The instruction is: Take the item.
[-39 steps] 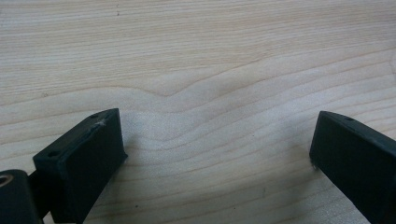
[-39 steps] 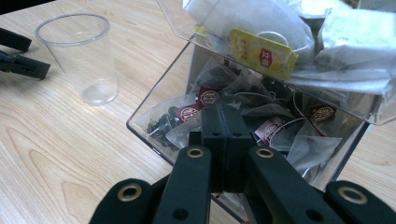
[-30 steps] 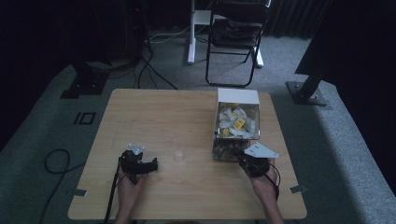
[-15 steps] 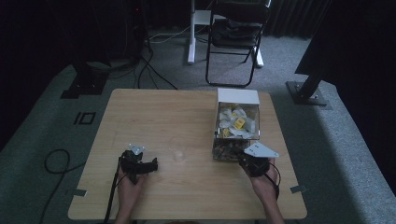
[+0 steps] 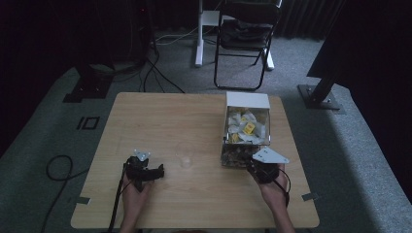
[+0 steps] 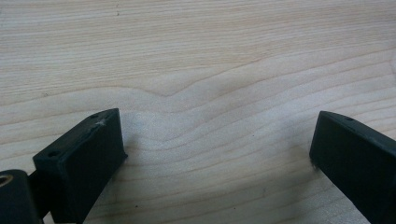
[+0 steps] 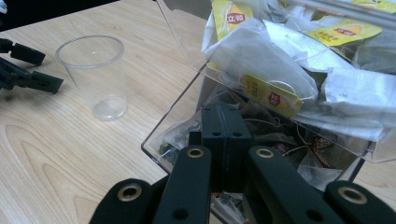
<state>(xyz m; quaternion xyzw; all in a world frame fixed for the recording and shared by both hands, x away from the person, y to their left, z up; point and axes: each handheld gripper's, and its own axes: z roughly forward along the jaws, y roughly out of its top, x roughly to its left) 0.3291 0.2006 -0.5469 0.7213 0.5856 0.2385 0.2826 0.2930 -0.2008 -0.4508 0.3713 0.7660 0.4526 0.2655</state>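
Note:
A clear plastic box [image 5: 247, 127] full of tea bags [image 7: 261, 70] stands on the right half of the wooden table [image 5: 170, 121]. A clear empty cup [image 5: 184, 161] stands upright near the middle, left of the box. My right gripper [image 7: 226, 122] is shut with nothing between its jaws, its tips right at the box's clear front wall [image 7: 177, 116]. In the high view the right gripper [image 5: 256, 166] sits at the box's near end. My left gripper [image 6: 217, 140] is open over bare wood. The left gripper [image 5: 156, 171] rests left of the cup, pointing toward it.
A folding chair [image 5: 245, 39] and cables lie on the carpet beyond the table. A dark stand base [image 5: 320, 97] sits off the table's far right corner. Bare wood [image 5: 160, 116] stretches across the table's far left half.

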